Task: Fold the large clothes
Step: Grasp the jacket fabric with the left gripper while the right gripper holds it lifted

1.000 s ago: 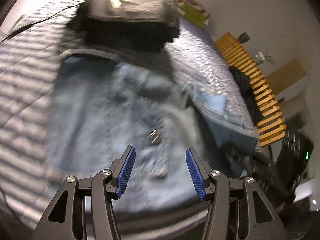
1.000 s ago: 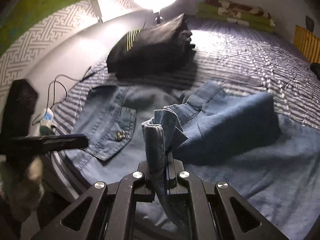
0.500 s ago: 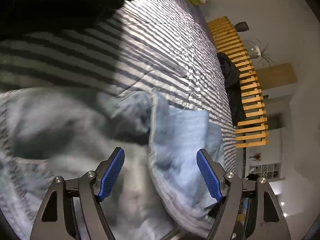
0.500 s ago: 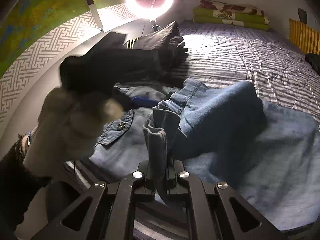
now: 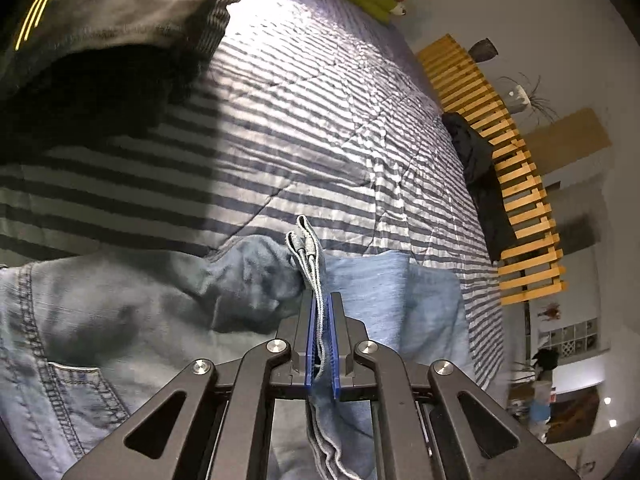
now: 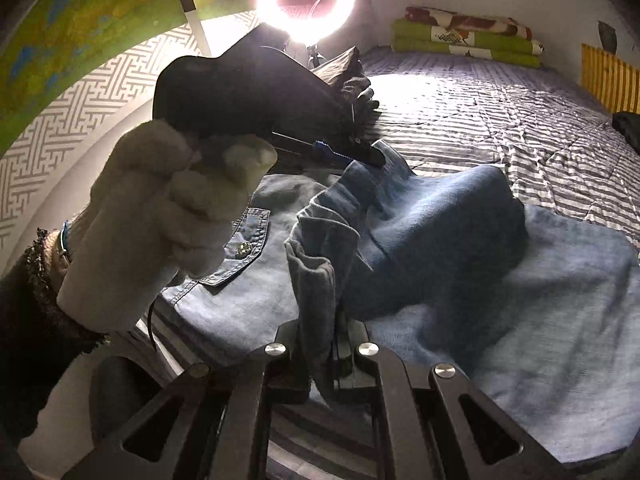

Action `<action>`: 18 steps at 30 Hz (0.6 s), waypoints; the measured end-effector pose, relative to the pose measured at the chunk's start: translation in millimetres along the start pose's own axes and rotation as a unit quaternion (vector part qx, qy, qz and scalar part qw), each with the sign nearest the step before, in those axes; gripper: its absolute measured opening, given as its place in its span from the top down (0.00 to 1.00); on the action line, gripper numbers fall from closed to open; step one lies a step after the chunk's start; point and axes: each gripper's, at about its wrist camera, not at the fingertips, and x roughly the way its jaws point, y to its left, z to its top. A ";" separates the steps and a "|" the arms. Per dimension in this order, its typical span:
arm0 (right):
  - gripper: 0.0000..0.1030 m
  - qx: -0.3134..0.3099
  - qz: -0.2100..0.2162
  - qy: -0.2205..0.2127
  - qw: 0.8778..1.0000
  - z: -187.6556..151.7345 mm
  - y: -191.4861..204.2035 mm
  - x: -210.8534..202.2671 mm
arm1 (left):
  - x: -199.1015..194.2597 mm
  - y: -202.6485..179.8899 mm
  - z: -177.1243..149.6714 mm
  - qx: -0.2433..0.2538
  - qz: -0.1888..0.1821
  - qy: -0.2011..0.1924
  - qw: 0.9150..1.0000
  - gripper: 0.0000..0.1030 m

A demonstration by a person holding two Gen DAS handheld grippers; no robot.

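On the striped bed cover (image 5: 320, 128), both claws — left gripper (image 5: 321, 344) and right gripper (image 6: 320, 354) — pinched thin folds of the denim shirt (image 6: 520, 320); an uneven pull risked either hem slipping free.

You see: 1 denim shirt (image 6: 460, 280) | 2 grippers (image 5: 320, 312) (image 6: 324, 320) | 1 ring light (image 6: 306, 2) | 1 dark pile (image 5: 120, 12)

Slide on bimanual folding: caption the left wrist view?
Left gripper shut on denim shirt edge over the striped bedspread.
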 end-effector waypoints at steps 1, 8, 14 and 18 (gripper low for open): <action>0.94 0.000 -0.002 0.000 1.000 0.3 0.9 -0.4 | -4.0 0.4 -0.4 0.001 0.001 -0.005 1.000 0.95; 0.94 -0.019 -0.009 -0.010 1.000 8.8 20.6 -3.9 | -54.0 18.5 -3.1 -0.005 -0.014 -0.048 0.999 0.95; 0.94 -0.061 -0.004 -0.016 0.998 9.9 65.5 11.1 | -87.8 51.7 -7.2 -0.014 0.006 -0.063 0.998 0.95; 0.94 -0.069 0.006 -0.009 0.998 10.8 87.3 28.0 | -99.5 78.0 -7.3 -0.029 0.012 -0.068 0.997 0.95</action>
